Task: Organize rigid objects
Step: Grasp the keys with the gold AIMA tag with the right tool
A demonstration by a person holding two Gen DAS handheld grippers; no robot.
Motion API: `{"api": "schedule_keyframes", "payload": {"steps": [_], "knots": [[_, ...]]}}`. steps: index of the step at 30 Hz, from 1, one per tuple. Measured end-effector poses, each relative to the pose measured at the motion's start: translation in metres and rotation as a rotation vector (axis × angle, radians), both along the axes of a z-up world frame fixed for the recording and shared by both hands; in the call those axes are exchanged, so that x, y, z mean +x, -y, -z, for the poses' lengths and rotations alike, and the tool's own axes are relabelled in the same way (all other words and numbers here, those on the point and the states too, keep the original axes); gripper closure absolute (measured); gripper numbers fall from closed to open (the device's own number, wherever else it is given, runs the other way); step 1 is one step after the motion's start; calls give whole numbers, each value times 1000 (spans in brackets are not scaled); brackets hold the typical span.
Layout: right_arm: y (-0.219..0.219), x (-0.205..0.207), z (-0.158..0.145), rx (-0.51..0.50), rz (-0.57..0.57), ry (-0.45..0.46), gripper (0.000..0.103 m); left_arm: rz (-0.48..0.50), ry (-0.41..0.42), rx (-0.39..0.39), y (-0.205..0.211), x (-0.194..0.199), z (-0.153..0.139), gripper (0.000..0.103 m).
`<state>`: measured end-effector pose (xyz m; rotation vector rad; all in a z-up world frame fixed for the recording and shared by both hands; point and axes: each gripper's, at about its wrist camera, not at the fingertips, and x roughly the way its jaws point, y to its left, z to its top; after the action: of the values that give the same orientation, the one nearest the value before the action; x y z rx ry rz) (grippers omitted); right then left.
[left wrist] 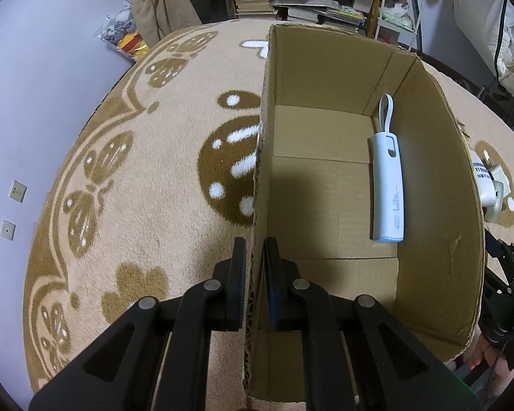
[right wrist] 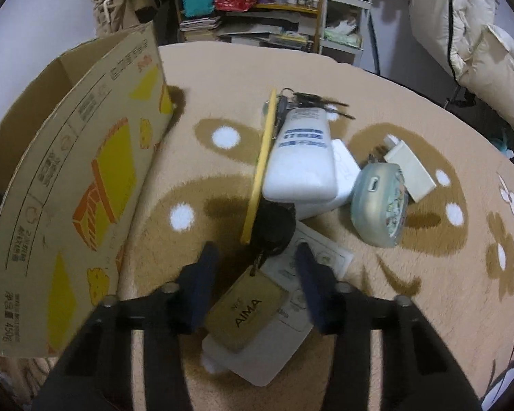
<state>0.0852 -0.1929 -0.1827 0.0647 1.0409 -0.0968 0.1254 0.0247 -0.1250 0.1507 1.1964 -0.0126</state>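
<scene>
Right fingers (right wrist: 255, 250) straddling tan key tag (right wrist: 248, 311), left fingers (left wrist: 255, 250) pinching cardboard box (left wrist: 438, 205) wall

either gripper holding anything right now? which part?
Left gripper is shut on the cardboard box, pinching the top edge of its side wall. Right gripper holds nothing: jaws apart over the tan key tag, not pressing it.
</scene>
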Motion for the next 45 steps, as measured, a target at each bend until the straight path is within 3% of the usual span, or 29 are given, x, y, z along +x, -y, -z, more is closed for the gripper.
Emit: {"api": "schedule_keyframes", "payload": {"steps": [4, 6, 7, 10, 14, 18, 23, 29, 34, 45], "knots": [[-6, 1, 2, -43, -17, -6, 55, 5, 1, -1, 1, -1, 0, 92], [-8, 1, 3, -63, -18, -6, 61, 4, 0, -1, 1, -1, 0, 92], [-9, 1, 4, -87, -19, -7, 72, 4, 0, -2, 1, -1, 0, 92], [-8, 1, 4, -119, -15, 1, 79, 3, -4, 0, 2, -1, 1, 92], [-8, -1, 1, -99, -30, 12, 100, 6, -4, 2, 2, -1, 1, 92], [-2, -2, 0, -41, -19, 17, 100, 2, -4, 1, 2, -2, 0, 92], [24, -7, -8, 143, 53, 44, 100, -1, -7, -11, -2, -2, -1, 92], [53, -14, -14, 277, 163, 70, 100, -4, -8, -24, -4, -1, -1, 94], [64, -16, -21, 328, 198, 104, 100, -1, -7, -16, -4, 0, -1, 94], [67, -26, -45, 336, 211, 131, 100, -2, -8, -16, -3, 0, 0, 94]]}}
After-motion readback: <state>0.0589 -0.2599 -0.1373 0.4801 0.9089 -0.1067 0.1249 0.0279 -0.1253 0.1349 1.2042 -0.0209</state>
